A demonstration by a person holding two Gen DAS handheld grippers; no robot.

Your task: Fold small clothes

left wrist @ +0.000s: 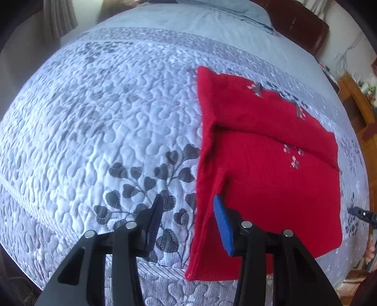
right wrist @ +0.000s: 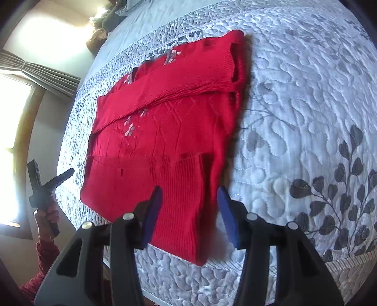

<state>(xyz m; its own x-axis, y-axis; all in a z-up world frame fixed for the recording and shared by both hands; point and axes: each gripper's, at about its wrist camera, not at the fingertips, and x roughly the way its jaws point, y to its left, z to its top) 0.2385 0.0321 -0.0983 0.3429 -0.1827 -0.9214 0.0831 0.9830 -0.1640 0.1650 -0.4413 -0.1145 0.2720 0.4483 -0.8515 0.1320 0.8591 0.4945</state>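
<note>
A small red knit sweater [left wrist: 266, 179] with little embroidered flowers lies flat on the quilted bedspread [left wrist: 106, 113], its sleeves folded across the body. In the left wrist view my left gripper [left wrist: 188, 221] is open above the sweater's near left edge; the red edge sits between the jaws beside the blue pad [left wrist: 222, 226], unpinched. In the right wrist view the sweater [right wrist: 165, 131] fills the middle. My right gripper [right wrist: 189, 211] is open over its near right corner, with ribbed hem between the pads and not squeezed. Each view shows the other gripper [right wrist: 47, 186] [left wrist: 362, 215] at its margin.
The bedspread [right wrist: 306, 117] is pale grey with dark leaf prints, and its front edge runs just below the sweater. A pillow [left wrist: 235, 11] lies at the far end. Wooden furniture [left wrist: 358, 101] stands to one side, a window and curtain [right wrist: 40, 70] to the other. A hand in a red sleeve [right wrist: 44, 237] holds the left gripper.
</note>
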